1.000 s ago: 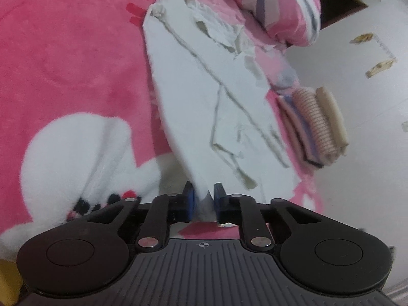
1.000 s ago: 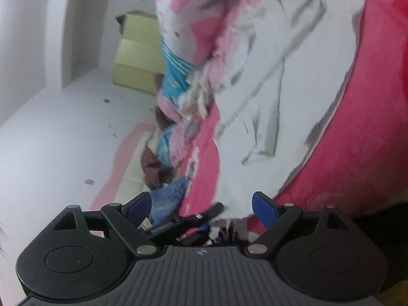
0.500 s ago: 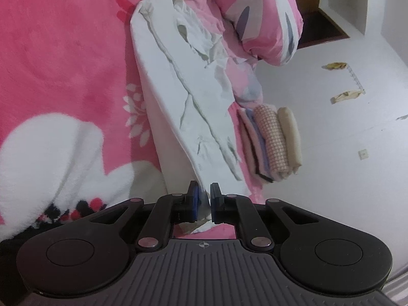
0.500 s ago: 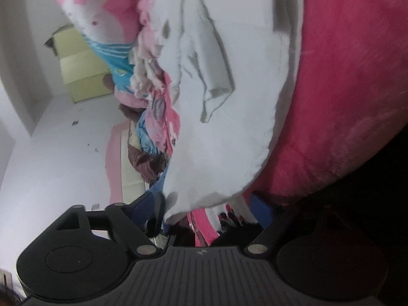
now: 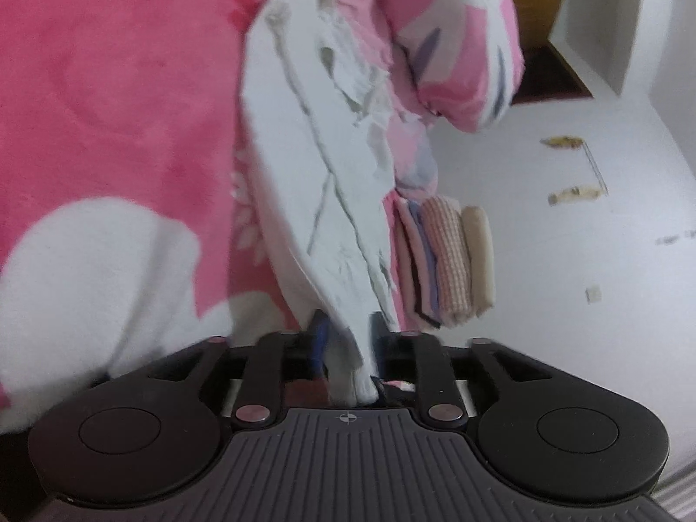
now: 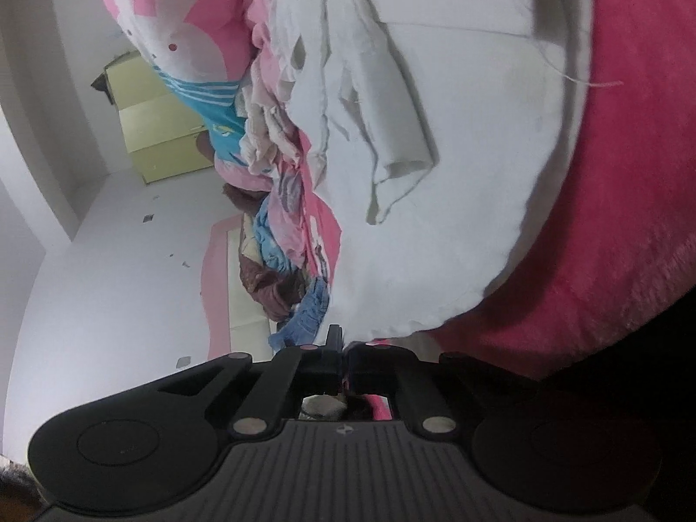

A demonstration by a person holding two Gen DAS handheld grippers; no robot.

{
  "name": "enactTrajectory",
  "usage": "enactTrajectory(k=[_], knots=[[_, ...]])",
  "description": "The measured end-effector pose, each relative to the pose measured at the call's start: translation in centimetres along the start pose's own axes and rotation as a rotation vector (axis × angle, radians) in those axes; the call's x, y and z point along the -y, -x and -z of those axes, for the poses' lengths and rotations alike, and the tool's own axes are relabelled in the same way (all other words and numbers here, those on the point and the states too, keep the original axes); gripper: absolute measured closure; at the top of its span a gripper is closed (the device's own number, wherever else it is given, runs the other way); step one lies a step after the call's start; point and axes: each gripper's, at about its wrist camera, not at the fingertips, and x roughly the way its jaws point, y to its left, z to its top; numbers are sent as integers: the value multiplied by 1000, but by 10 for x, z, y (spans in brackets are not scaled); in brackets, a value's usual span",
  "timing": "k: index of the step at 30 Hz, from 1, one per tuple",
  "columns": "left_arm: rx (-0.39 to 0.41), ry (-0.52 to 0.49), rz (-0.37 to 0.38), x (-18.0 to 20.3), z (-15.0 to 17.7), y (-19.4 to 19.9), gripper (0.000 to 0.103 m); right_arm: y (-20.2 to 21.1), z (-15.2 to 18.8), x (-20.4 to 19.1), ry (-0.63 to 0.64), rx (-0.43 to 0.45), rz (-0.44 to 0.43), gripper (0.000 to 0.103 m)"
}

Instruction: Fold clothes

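Both edges of the white garment (image 5: 304, 182) on the pink blanket (image 5: 122, 100) are now pinched — the right gripper (image 6: 343, 348), open a second ago, is clamped shut, the left gripper (image 5: 348, 339) stays clamped — so folding seems ready.

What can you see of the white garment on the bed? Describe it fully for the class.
The white garment is thin, creased cloth with visible seams and a loose thread, partly folded into a long strip, one flap doubled over its middle. It lies on the pink blanket, beside the rumpled pink bedding. The left claw has one end of it between its fingers; the right claw is shut on the frayed hem at the other end.
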Motion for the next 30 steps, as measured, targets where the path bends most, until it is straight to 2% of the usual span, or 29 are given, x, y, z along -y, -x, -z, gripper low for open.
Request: enactTrajectory(k=[2,9,15,23,30], knots=[[-4,39,2,-6,-3,-4,49,0,-2,0,2,-1,-7,102],[-13,90,24,-10,-11,-20,41,2,-7,3,-29,-13,-37,102],[-17,83,21,-5,-15,-28,36,5,-13,3,-74,-4,-130,102],[-25,70,13,1,-19,-40,26,-5,-15,6,-93,-47,-170,102],[-73,72,43,0,-31,-66,26,-7,-22,5,-89,-72,-207,102]])
